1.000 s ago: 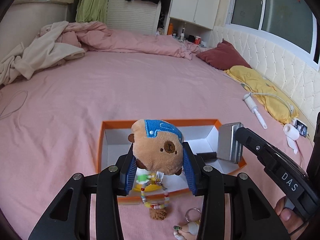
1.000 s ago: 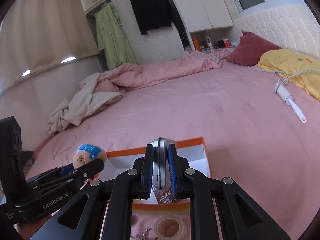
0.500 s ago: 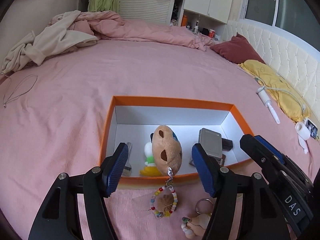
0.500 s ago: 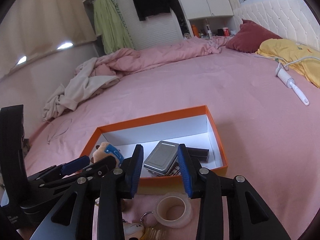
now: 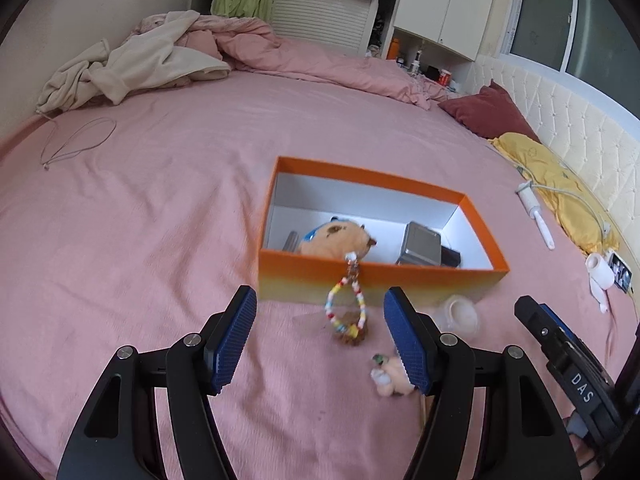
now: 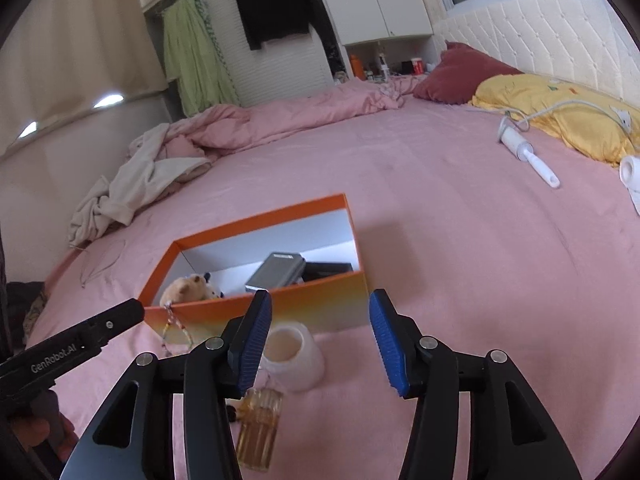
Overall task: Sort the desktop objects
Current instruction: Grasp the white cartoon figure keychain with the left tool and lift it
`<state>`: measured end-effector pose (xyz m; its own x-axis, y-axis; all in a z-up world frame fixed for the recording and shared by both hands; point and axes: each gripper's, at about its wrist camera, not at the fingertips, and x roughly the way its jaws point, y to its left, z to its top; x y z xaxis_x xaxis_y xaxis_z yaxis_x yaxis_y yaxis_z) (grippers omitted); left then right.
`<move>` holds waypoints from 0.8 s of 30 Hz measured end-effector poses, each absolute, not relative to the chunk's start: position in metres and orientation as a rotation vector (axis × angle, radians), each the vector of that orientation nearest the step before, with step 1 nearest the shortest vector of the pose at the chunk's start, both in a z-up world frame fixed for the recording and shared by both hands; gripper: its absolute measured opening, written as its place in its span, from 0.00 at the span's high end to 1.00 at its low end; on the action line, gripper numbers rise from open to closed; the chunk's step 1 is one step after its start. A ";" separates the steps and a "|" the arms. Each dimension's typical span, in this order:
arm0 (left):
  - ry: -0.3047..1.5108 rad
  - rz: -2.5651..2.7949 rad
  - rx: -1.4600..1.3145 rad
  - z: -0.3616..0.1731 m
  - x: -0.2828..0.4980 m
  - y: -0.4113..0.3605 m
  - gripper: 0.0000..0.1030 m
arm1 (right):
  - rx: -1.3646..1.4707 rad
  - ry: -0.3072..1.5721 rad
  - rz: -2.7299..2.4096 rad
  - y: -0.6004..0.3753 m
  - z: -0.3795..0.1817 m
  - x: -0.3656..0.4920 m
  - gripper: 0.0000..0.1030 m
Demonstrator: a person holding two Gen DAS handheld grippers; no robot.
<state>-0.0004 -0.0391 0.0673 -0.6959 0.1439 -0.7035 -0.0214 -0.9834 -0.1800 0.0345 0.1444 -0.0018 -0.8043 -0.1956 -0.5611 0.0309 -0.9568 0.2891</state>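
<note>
Orange box point(image 5: 376, 276) on the bed already holds the plush point(image 5: 336, 238) and tin point(image 5: 420, 242); its bead strap point(image 5: 346, 308) hangs outside. Left hand-held gripper point(image 5: 320, 340) is spread, empty.

Right view: tape roll point(image 6: 294, 354), amber bottle point(image 6: 258, 428) remain near the box; right hand-held gripper point(image 6: 320, 340) is opening, empty.

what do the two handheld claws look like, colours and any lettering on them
Both are black plastic frames with triangular cut-outs and silver screws. The left claw and right claw each carry two ribbed blue pads. Seen from the opposite camera, the left one's side reads "GenRobot.AI" in white, the right one's "DAS".
</note>
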 end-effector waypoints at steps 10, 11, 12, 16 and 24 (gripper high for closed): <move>-0.381 2.660 -1.197 0.000 0.054 -0.032 0.35 | 1.158 -0.416 -2.775 0.151 -0.056 0.059 0.47; -0.325 2.688 -1.149 -0.004 0.061 -0.027 0.35 | 1.184 -0.396 -2.770 0.149 -0.064 0.059 0.45; -0.286 2.706 -1.112 -0.007 0.067 -0.024 0.34 | 1.200 -0.373 -2.768 0.147 -0.071 0.059 0.45; -0.289 2.698 -1.093 -0.009 0.067 -0.022 0.29 | 1.166 -0.332 -2.783 0.143 -0.074 0.062 0.41; -0.274 2.700 -1.085 -0.007 0.065 -0.019 0.28 | 1.128 -0.408 -2.760 0.152 -0.076 0.064 0.40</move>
<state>0.0651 -0.0187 -0.0071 -0.7039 0.2696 -0.6572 -0.1320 -0.9587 -0.2520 0.0641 0.1525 -0.0762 -0.7115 -0.2217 -0.6668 0.0193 -0.9548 0.2968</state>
